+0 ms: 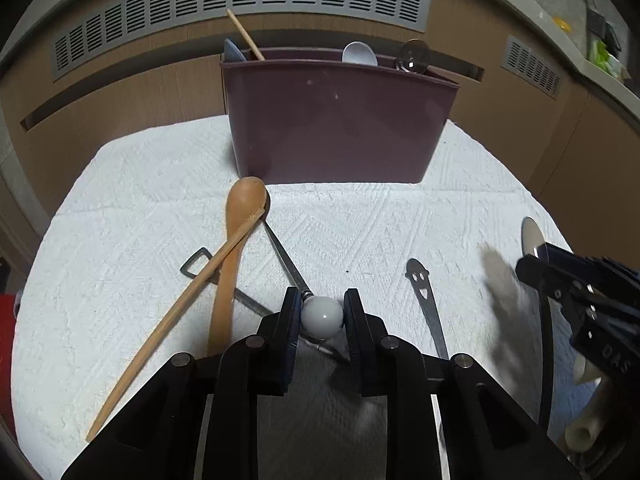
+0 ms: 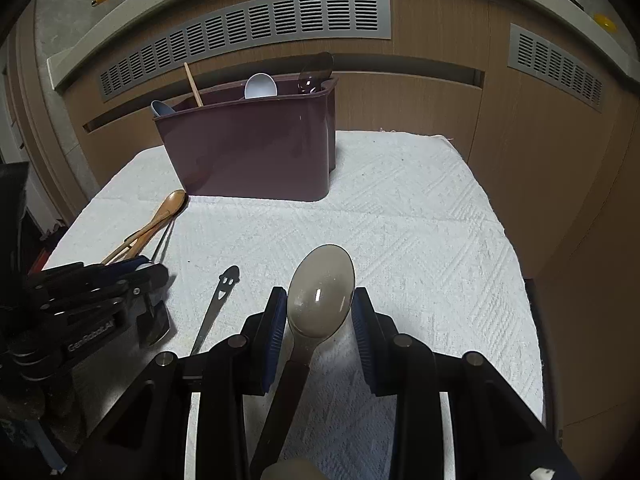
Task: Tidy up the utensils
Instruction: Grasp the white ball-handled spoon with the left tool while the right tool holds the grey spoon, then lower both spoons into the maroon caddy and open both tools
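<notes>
Wooden spoon [image 1: 234,240] crosses chopstick [image 1: 176,320] beside caddy [image 1: 336,128].

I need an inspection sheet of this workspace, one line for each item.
Surface: white textured towel.
Job's things: maroon caddy holding utensils; wooden spoon, ball-ended metal utensil, smiley-handled utensil, grey translucent spoon on the towel.
Clutter: nothing seen.
Grippers: left hand-held gripper shut on the white ball; right hand-held gripper straddles the grey spoon's bowl, contact unclear.
Cables: nothing seen.
Surroundings: brown cabinet with grey vent grilles.
</notes>
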`<state>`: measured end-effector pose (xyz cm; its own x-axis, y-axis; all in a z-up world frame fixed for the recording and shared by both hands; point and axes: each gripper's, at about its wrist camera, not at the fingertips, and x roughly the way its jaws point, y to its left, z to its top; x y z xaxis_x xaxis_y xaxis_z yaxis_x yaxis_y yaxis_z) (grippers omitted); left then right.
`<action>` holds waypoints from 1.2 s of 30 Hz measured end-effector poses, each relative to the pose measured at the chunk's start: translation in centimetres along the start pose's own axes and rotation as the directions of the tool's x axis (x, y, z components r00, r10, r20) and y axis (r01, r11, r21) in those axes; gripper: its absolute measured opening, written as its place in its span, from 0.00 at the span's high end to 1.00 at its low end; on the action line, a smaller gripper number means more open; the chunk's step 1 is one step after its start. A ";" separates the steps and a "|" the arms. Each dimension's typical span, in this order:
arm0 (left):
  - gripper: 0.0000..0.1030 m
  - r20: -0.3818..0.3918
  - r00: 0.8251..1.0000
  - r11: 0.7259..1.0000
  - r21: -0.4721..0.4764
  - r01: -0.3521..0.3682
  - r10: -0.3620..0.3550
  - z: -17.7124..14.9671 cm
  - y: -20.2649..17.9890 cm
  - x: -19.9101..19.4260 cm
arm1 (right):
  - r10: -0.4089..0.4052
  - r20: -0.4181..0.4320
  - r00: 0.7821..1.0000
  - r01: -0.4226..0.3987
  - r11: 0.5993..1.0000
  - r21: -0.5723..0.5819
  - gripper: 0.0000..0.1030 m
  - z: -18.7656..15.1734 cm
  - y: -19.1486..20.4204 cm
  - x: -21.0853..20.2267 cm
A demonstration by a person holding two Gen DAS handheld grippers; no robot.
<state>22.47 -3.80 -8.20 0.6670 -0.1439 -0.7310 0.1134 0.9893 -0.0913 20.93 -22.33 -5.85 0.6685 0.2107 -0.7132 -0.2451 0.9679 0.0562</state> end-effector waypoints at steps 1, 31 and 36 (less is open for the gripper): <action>0.78 0.009 1.000 1.000 0.009 0.003 -0.003 -0.3 0.1 -0.5 | -0.005 -0.002 1.000 0.005 1.000 0.000 0.70 -0.1 0.0 0.0; 0.78 0.224 0.944 0.964 -0.050 0.261 -0.244 1.5 3.4 -15.7 | 0.043 0.202 0.979 -0.037 0.999 -0.032 0.70 1.4 0.5 -8.9; 0.78 0.228 0.942 0.964 -0.048 0.263 -0.246 1.3 3.0 -16.2 | 0.037 0.199 0.979 -0.028 0.999 -0.045 0.70 1.4 0.9 -9.3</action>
<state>12.97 1.50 4.24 0.7684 -0.3842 -0.5118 0.2500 0.9164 -0.3127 15.49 -23.26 1.87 0.7854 0.2691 -0.5574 -0.2951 0.9544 0.0451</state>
